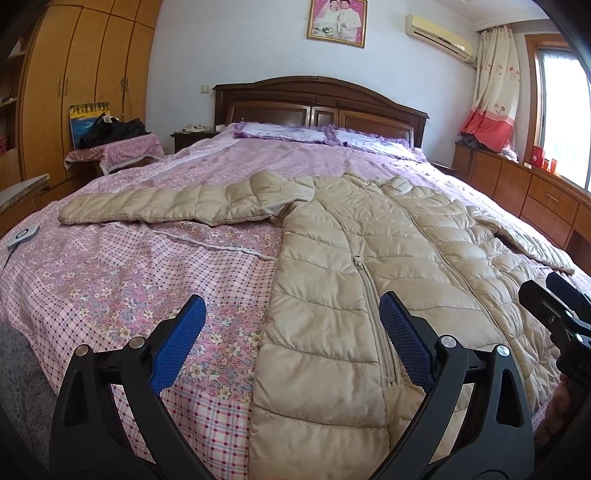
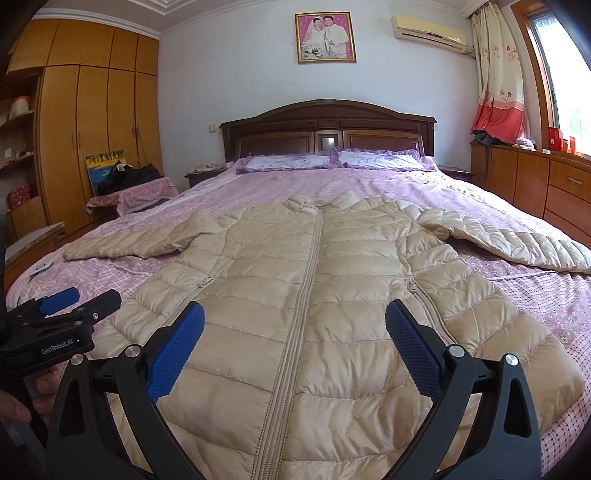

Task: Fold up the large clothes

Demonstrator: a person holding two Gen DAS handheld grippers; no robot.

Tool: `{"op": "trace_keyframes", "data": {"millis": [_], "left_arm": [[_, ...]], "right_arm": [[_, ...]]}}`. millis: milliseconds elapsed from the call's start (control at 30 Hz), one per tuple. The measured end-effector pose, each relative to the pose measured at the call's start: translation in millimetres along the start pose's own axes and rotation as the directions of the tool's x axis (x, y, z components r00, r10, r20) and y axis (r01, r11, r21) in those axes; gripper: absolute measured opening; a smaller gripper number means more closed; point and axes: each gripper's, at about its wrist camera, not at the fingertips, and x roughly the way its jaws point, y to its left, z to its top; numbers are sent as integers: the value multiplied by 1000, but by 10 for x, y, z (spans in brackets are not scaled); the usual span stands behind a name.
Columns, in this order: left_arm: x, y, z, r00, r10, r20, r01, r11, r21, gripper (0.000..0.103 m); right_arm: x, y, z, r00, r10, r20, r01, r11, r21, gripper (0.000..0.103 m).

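— What's nearest you, from where you stand?

— The two grippers, held over the foot edge of the bed (image 2: 480, 206); the left gripper (image 1: 291, 332) has its blue pads spread wide with nothing between them, one finger over the checked floral bedspread (image 1: 129, 280), the other over the jacket's near left side; the right gripper (image 2: 295, 334) is spread just as wide and empty, straddling the centre zip (image 2: 295, 317) low on the front.

— And the jacket itself?

— A beige quilted puffer jacket (image 2: 314, 280), lying flat and face up, zipped closed; its hem sits at the foot edge, the collar points toward the headboard (image 2: 328, 122); it lies nearer the window-side edge than the wardrobe side.

— Sleeves?

— Both out sideways; the left sleeve (image 1: 166, 203) stretches straight toward the wardrobe-side edge, the right sleeve (image 2: 517, 240) angles out toward the window-side edge; a zipped pocket (image 1: 373, 306) shows on each front panel.

— Further back?

— A small white device (image 1: 24, 234) with a cord near the wardrobe-side edge; then bare quilt; two purple-frilled pillows (image 2: 332, 160) against the headboard; a framed portrait (image 2: 325, 37) on the wall above, an air conditioner (image 2: 428, 31) beside it, a wooden wardrobe (image 2: 96, 122) off one side.
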Motion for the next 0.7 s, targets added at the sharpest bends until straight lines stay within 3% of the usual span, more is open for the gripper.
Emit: {"op": "trace_keyframes", "data": {"millis": [700], "left_arm": [[11, 18, -9, 999, -33, -22, 32, 999, -33, 97]], "right_arm": [[32, 39, -22, 1000, 11, -13, -11, 1000, -13, 96]]}}
